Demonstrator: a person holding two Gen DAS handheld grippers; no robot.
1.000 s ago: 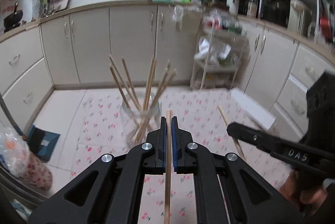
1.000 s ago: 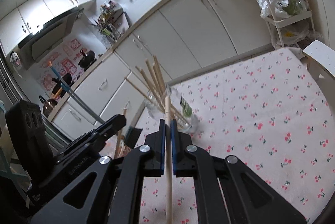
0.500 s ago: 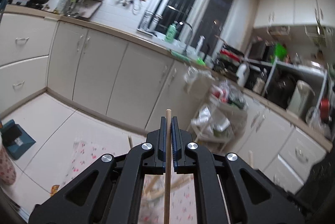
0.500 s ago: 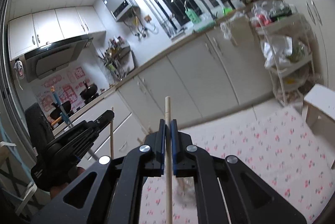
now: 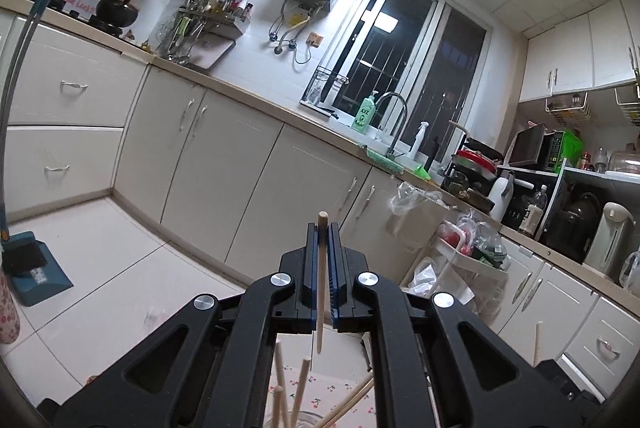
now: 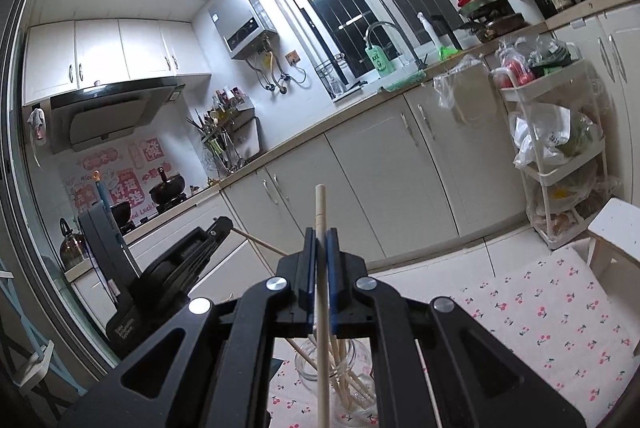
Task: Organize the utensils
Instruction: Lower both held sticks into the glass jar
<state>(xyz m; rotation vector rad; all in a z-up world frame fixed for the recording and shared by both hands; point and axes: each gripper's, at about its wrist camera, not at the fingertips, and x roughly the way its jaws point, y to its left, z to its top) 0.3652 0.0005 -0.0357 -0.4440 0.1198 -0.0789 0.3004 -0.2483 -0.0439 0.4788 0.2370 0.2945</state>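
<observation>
While each chopstick (image 5: 321,276) (image 6: 320,268) sits pinched between fingers, the jar (image 6: 340,380) seems below.

Cherry-print white tablecloth (image 6: 560,312), pale chopstick (image 6: 320,212)

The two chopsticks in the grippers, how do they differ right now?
The left gripper holds its chopstick near the top, so only a short tip pokes past the fingertips; the right gripper holds its chopstick lower, leaving a longer end above. The left chopstick's lower end hangs free above the jar; the right one's runs on out of frame in front of the jar. Both are plain pale wood, clamped between shut blue pads.
</observation>
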